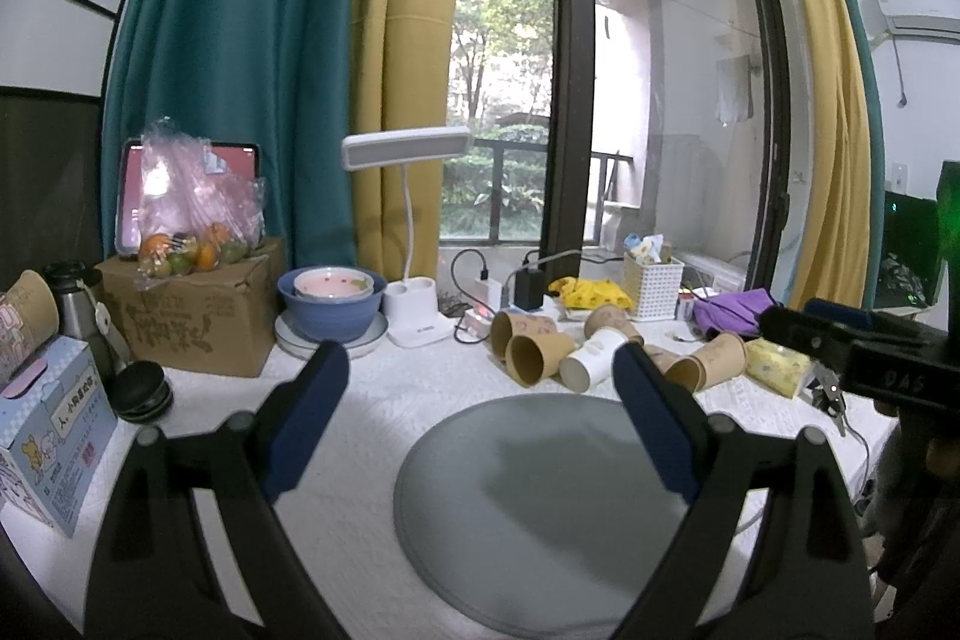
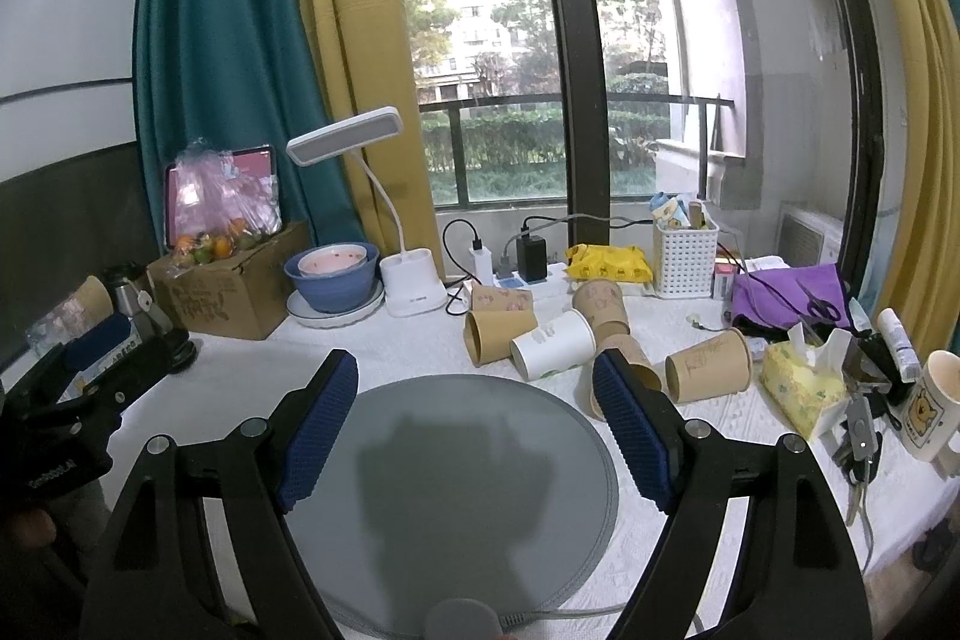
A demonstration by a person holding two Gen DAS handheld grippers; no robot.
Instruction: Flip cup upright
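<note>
Hovering above the round grey mat [image 1: 540,508], with the left gripper [image 1: 480,382] spread wide and clasping nothing, blue pads [image 1: 306,412] flanking bare mat and white tablecloth [image 1: 372,388]. Hanging likewise over the same mat, the right gripper [image 2: 477,388], jaws parted and empty, its ribbed blue pads [image 2: 636,436] well apart. Lying beyond the mat's far edge, a cluster of paper cups: a white cup [image 2: 552,343] on its side with the open mouth turned toward the cameras, a brown cup [image 2: 498,334] on its side just beside it, touching or nearly so, another brown cup [image 2: 501,298] behind, and one brown cup [image 2: 602,307] standing mouth-down at the back. Lying further right, a separate brown cup [image 2: 708,367] tipped on its side near a yellow tissue pack [image 2: 801,388]. Partly hiding behind the right pad, one more brown cup [image 2: 624,355], orientation not telling clearly. Sitting at the rear, a white desk lamp [image 2: 396,220], a blue bowl [image 2: 333,280] holding a pink bowl on a plate, a cardboard box [image 2: 228,292] bearing a bag of fruit, a white basket [image 2: 684,256], and a purple cloth [image 2: 786,292] with scissors on it. Standing at the far right, a cartoon mug [image 2: 930,412]. Casting a dark shadow across the mat's middle.
</note>
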